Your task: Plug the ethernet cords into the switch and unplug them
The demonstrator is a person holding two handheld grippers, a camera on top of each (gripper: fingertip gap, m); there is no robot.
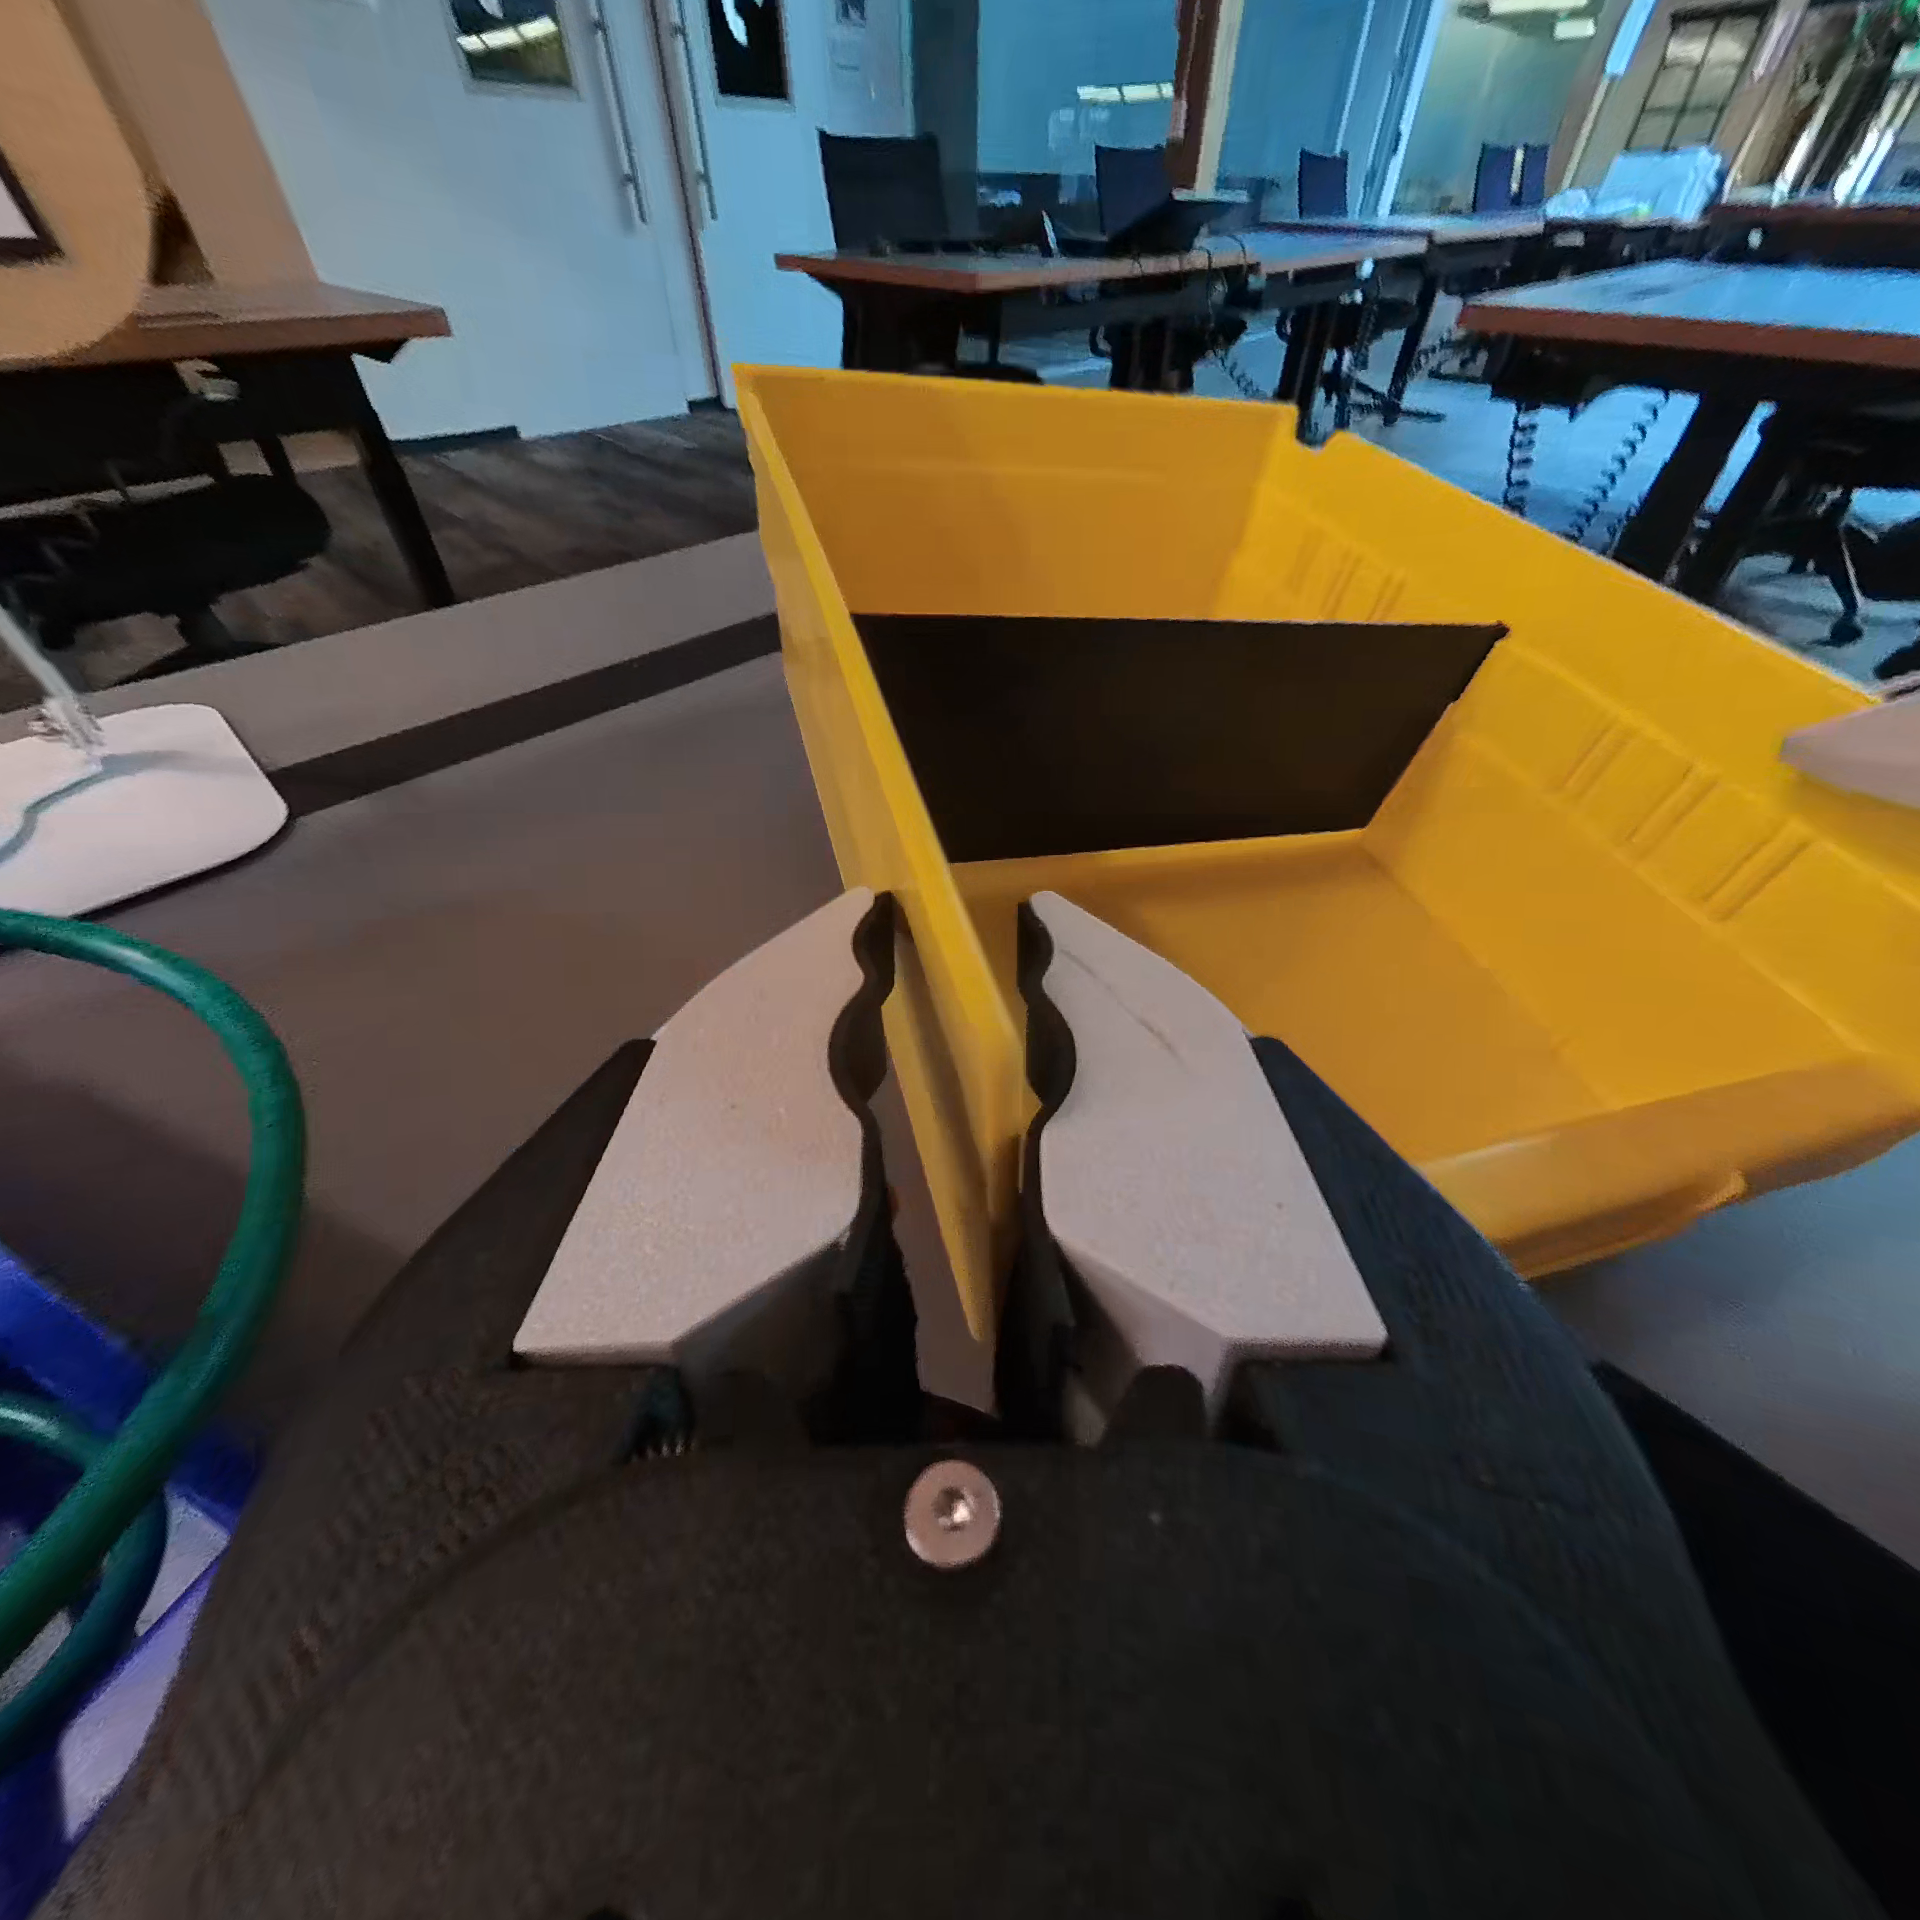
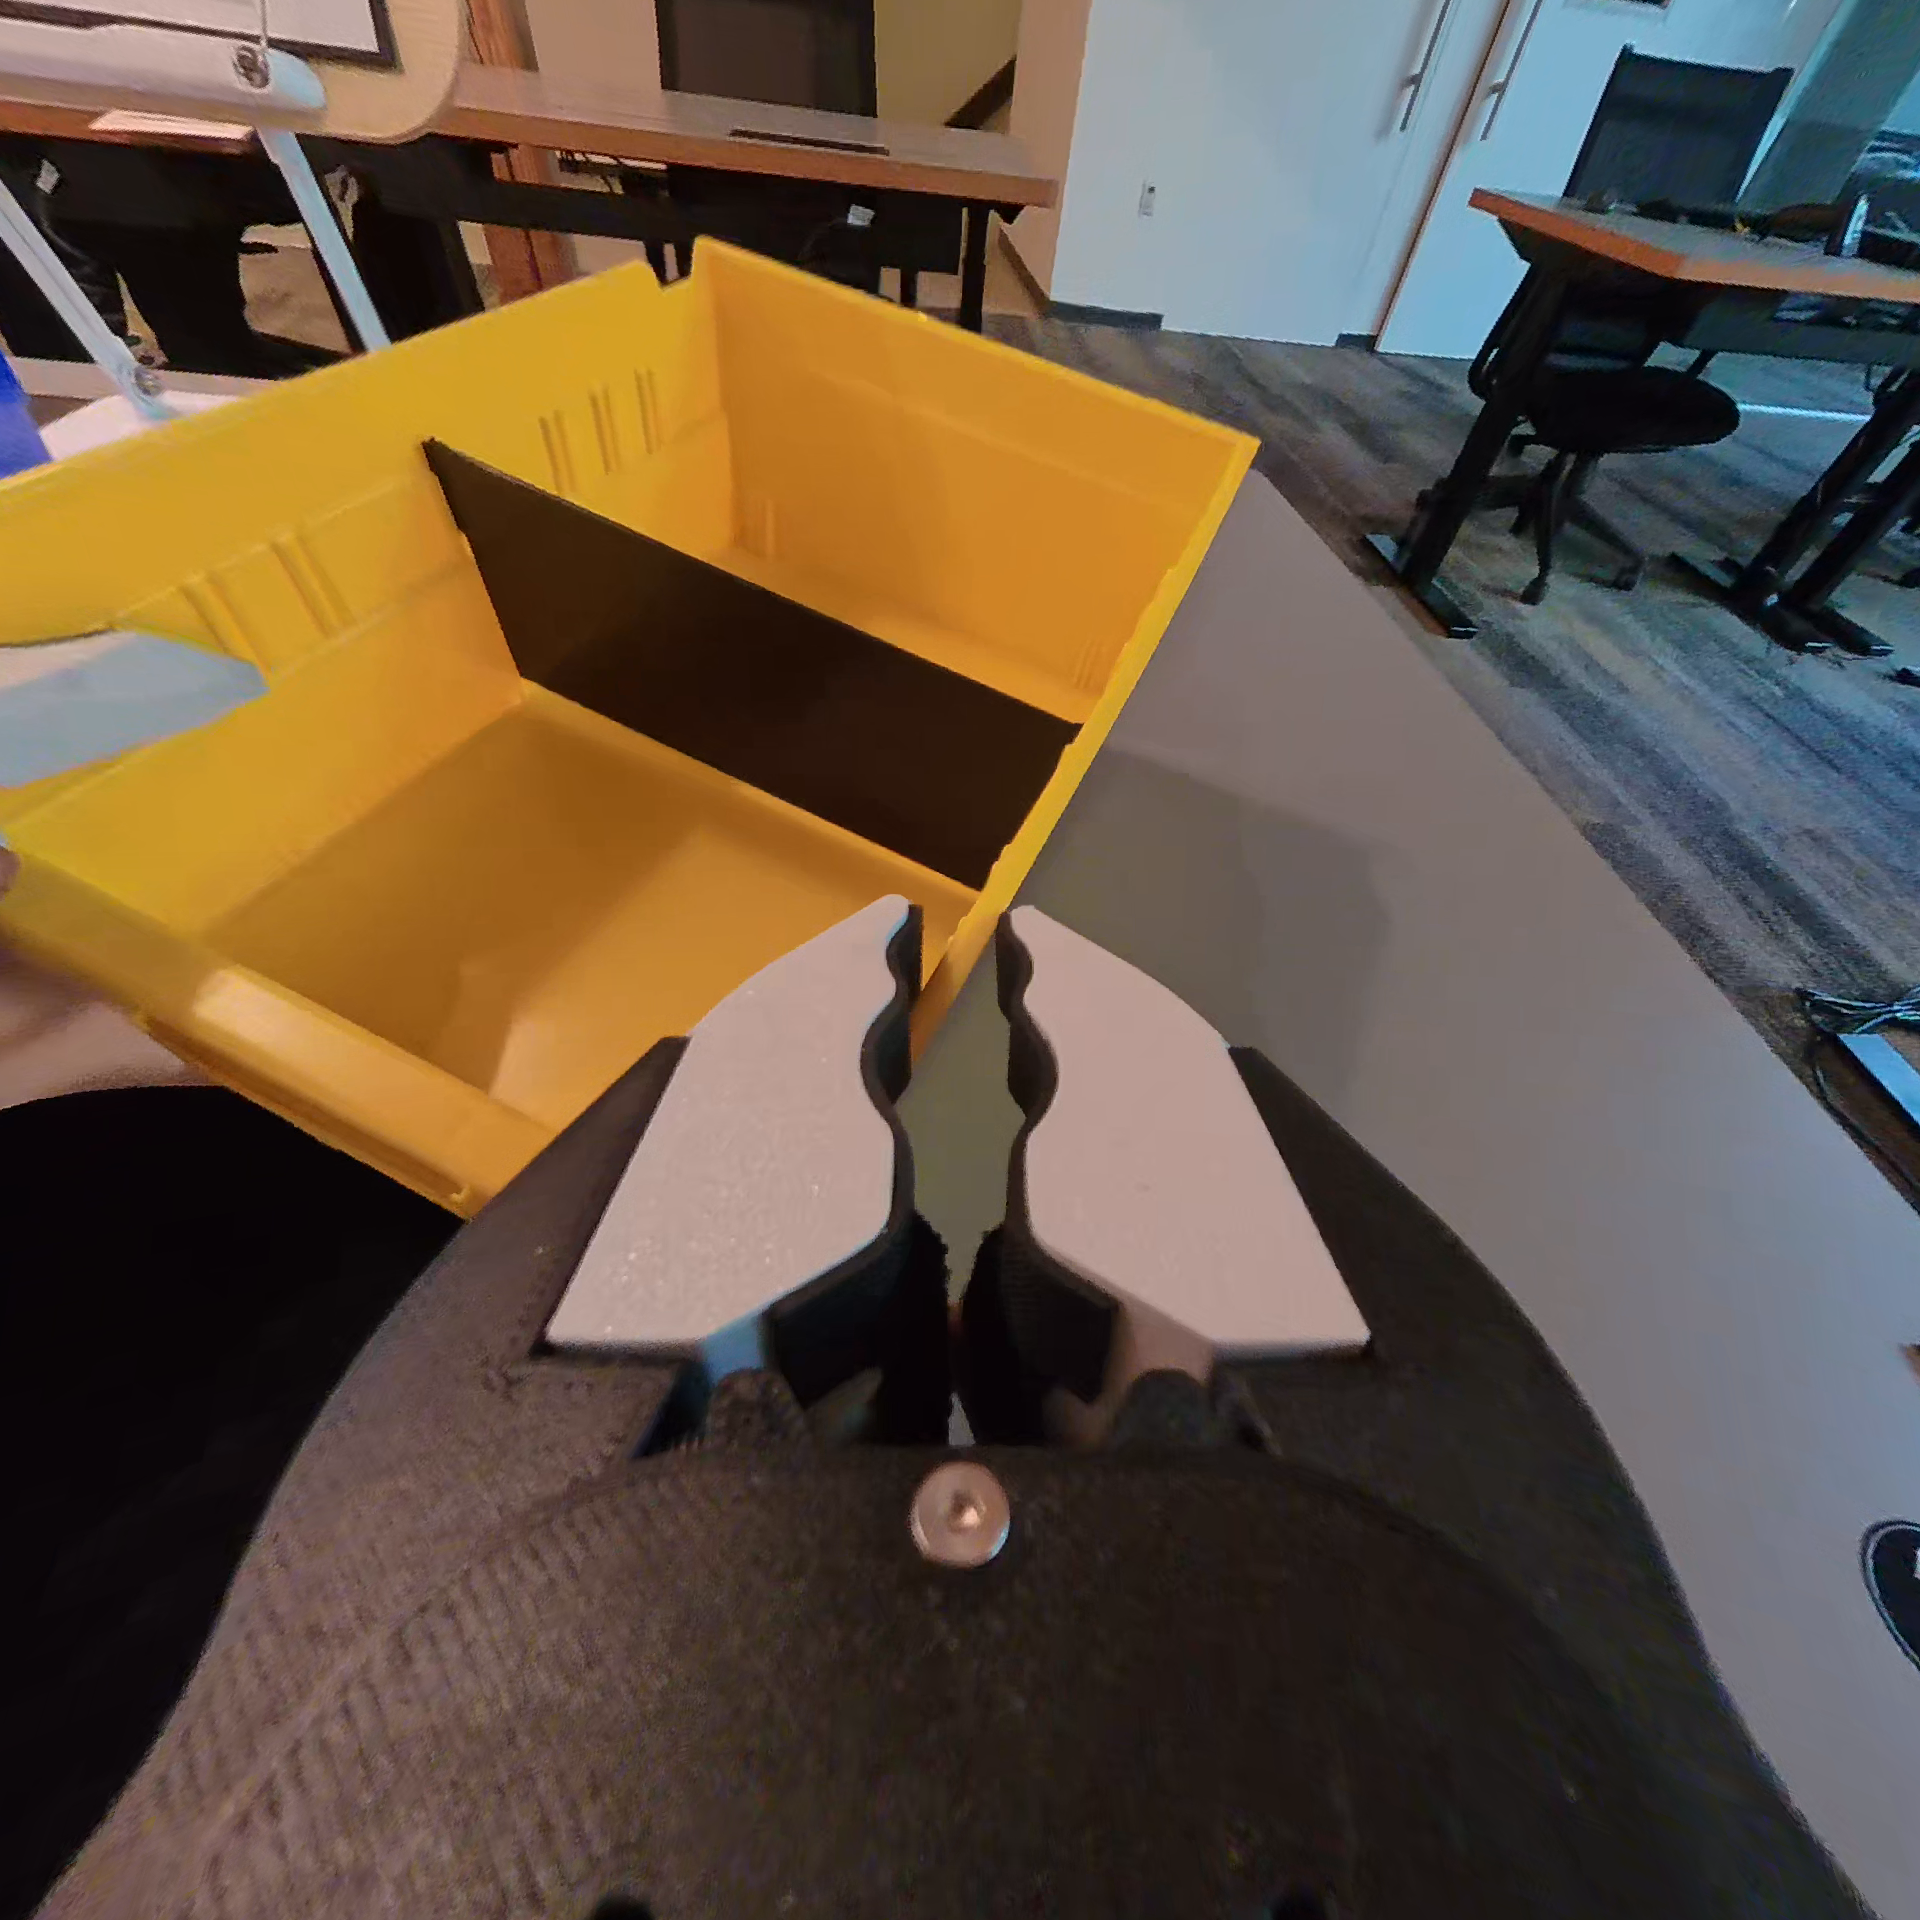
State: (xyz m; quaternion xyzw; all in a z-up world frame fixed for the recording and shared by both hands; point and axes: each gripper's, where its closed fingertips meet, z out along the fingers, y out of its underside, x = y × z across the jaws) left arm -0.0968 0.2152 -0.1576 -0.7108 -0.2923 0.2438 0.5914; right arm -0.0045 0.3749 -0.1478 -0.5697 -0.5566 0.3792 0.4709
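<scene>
A yellow plastic bin [image 1: 1403,997] with a black divider [image 1: 1143,727] across its middle sits on the grey table. My left gripper [image 1: 954,914] is shut on the bin's left side wall. My right gripper [image 2: 956,925] is shut on the bin's right side wall [image 2: 1143,665]. The bin [image 2: 499,894] is empty in both views. A green ethernet cord [image 1: 239,1143] loops at the lower left of the left wrist view, over a blue thing [image 1: 62,1558]. No switch is in view. The other gripper's finger shows at the edge of each view.
A white lamp base [image 1: 125,810] stands on the table left of the bin. The grey table [image 2: 1455,1039] extends right of the bin to its edge. Office desks and chairs [image 2: 1621,416] stand beyond. A hand [image 2: 31,997] shows at the left edge. Tip to tip, the grippers are about 20 cm apart.
</scene>
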